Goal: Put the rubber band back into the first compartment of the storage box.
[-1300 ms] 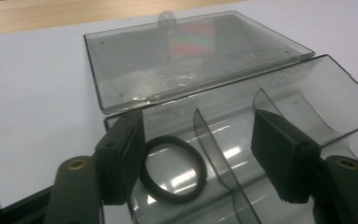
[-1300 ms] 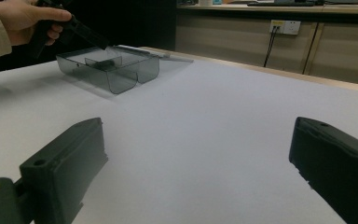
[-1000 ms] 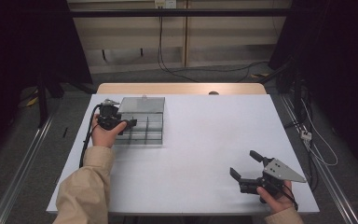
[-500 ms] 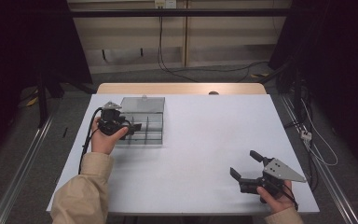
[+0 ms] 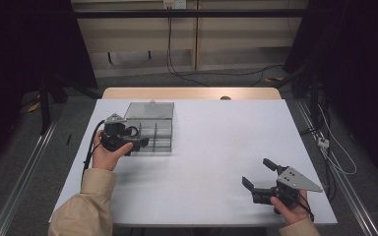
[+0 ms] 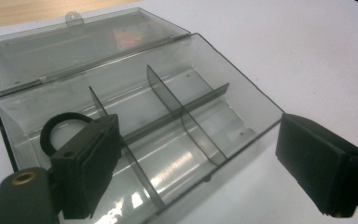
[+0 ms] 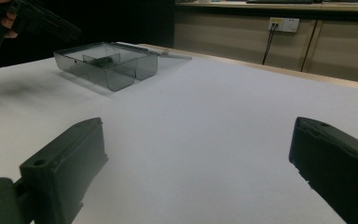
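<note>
A smoky clear plastic box (image 5: 160,129) with dividers lies at the table's left, its lid (image 5: 150,110) folded back flat. My left gripper (image 5: 139,140) hovers over the box's near left corner, open, jaws pointing right. In the left gripper view the box's wall (image 6: 235,77) and dividers show between the open jaws of the left gripper (image 6: 200,154). A black ring (image 6: 56,123) lies in the left compartment, partly hidden behind one jaw. My right gripper (image 5: 257,172) rests open near the table's front right, holding nothing. The right gripper (image 7: 196,158) faces the distant box (image 7: 107,65).
The white table (image 5: 211,142) has a wooden strip (image 5: 192,93) along its far edge. Cables (image 5: 334,147) trail on the floor to the right. A metal rail (image 5: 24,172) runs along the floor on the left.
My left gripper has shifted slightly toward the near edge of the box. The right gripper has stayed put.
</note>
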